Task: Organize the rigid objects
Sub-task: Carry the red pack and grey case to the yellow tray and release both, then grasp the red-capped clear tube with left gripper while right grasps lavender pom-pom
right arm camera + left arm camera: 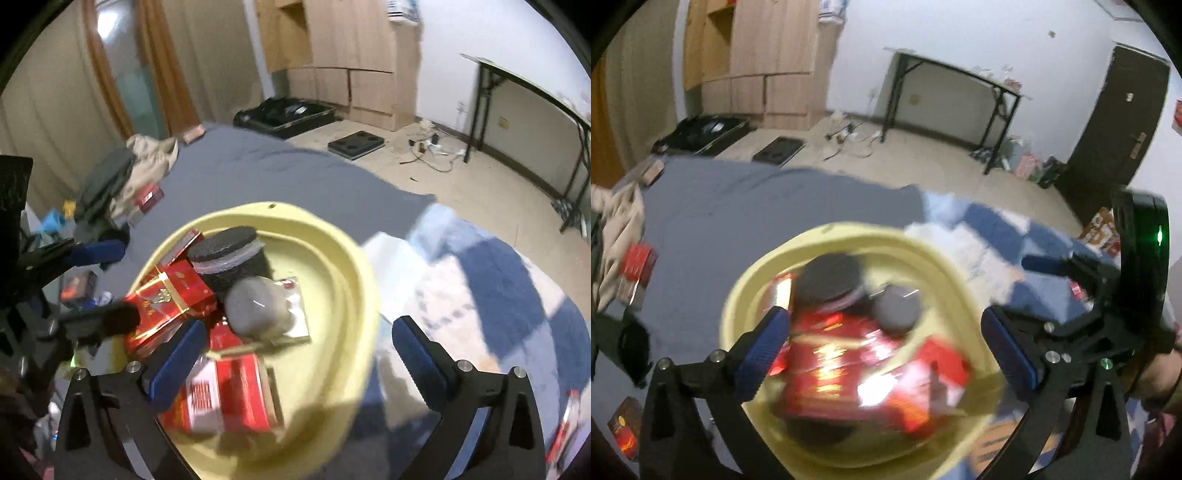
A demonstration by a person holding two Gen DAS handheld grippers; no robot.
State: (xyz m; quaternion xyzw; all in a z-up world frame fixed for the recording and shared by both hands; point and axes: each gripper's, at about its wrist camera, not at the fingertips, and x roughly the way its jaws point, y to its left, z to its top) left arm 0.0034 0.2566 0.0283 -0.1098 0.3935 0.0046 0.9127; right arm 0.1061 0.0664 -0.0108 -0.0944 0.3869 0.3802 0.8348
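A pale yellow basin [354, 295] sits on a grey bedsheet [258, 166], loaded with red boxes [236, 395], a black round tin [229, 251] and a grey rounded lump [255, 310]. In the right wrist view the basin lies under and ahead of the right gripper [299, 362], whose fingers stand spread wide with nothing clamped; the left finger [177, 362] hangs over the boxes, the right finger [417, 358] outside the rim, over a blue and white quilt [498, 288]. In the left wrist view the left gripper [886, 350] is likewise released and empty, its fingers straddling the blurred basin [945, 273], the boxes [827, 373] between them. The other gripper shows at each view's edge. Beyond the fingertips lie more red boxes [637, 266] on the sheet, then a black table [960, 85] and a wooden cupboard [347, 51].
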